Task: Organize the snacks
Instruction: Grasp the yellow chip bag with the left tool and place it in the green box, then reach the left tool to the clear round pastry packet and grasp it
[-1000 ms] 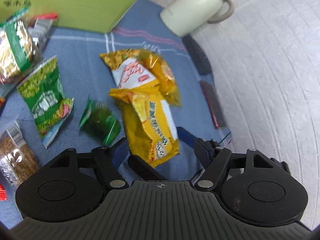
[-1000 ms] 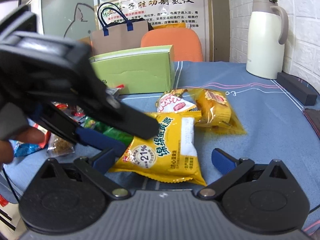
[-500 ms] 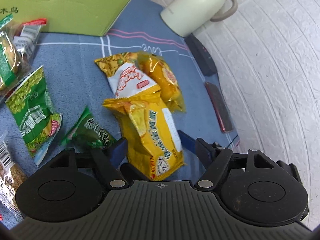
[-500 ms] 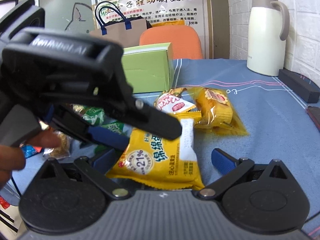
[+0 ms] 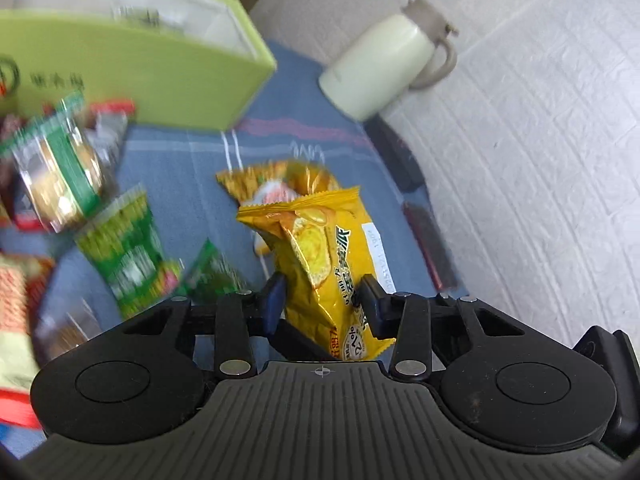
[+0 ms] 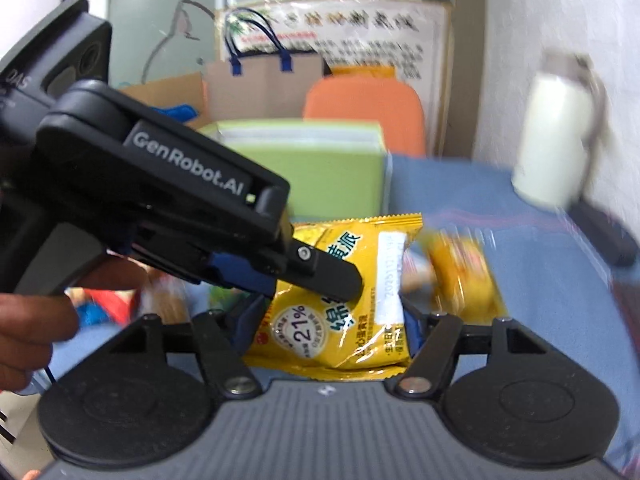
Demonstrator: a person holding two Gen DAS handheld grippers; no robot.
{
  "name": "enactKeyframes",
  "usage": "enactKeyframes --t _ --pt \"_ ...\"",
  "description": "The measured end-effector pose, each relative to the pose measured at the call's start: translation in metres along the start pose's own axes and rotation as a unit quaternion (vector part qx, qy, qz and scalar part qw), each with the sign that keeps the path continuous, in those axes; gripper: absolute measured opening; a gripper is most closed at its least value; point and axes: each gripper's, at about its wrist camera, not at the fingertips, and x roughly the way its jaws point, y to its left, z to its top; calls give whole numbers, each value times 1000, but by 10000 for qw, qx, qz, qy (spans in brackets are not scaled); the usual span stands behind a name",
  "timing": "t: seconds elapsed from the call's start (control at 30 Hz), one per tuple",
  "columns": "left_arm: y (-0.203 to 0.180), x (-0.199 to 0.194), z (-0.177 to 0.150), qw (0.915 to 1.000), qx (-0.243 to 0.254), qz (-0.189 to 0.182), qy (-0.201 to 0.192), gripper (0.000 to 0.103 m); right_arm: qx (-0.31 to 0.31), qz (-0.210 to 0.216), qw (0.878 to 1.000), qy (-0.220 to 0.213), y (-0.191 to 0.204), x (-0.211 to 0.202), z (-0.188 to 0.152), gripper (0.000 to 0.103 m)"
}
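A yellow snack pack (image 5: 324, 264) is clamped in my left gripper (image 5: 322, 300) and lifted off the blue tablecloth (image 5: 192, 168). In the right wrist view the same yellow pack (image 6: 340, 292) also sits between my right gripper (image 6: 326, 332) fingers, which are closed against its sides. The left gripper body (image 6: 160, 200) crosses from the left and pinches the pack from above. Two more yellow packs (image 5: 280, 180) lie behind it. The green box (image 5: 132, 60) stands open at the back.
Green and other snack packs (image 5: 124, 252) lie scattered at the left of the cloth. A cream thermos jug (image 5: 384, 64) stands at the back right by the white wall. Dark flat items (image 5: 432, 240) lie along the cloth's right edge. An orange chair (image 6: 364, 116) stands behind the box.
Both grippers have closed on the yellow pack, which was lying flat between open fingers. The pack is now raised and tilted, and both views are blurred by motion.
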Motion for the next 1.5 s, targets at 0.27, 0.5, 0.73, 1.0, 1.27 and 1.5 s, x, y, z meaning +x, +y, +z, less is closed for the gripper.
enactKeyframes --t 0.27,0.5,0.73,1.0,1.27,1.5 --pt "7 -21 122 9943 348 556 -845 25 -677 242 9968 -350 -15 97 112 69" --pt "50 37 202 9920 261 1048 -651 25 -652 489 9966 143 -59 192 149 70" --pt "77 59 205 9913 240 1145 -612 52 -393 655 9971 57 -74 201 144 83" --pt "43 -23 164 9871 485 819 -1289 69 -537 361 9958 -640 -94 102 132 102" --pt "24 -60 62 9930 369 361 -1061 73 -130 364 9992 -51 -90 35 43 102" --pt "49 -56 -25 9964 -614 135 -568 72 463 279 9975 451 -77 17 -24 102"
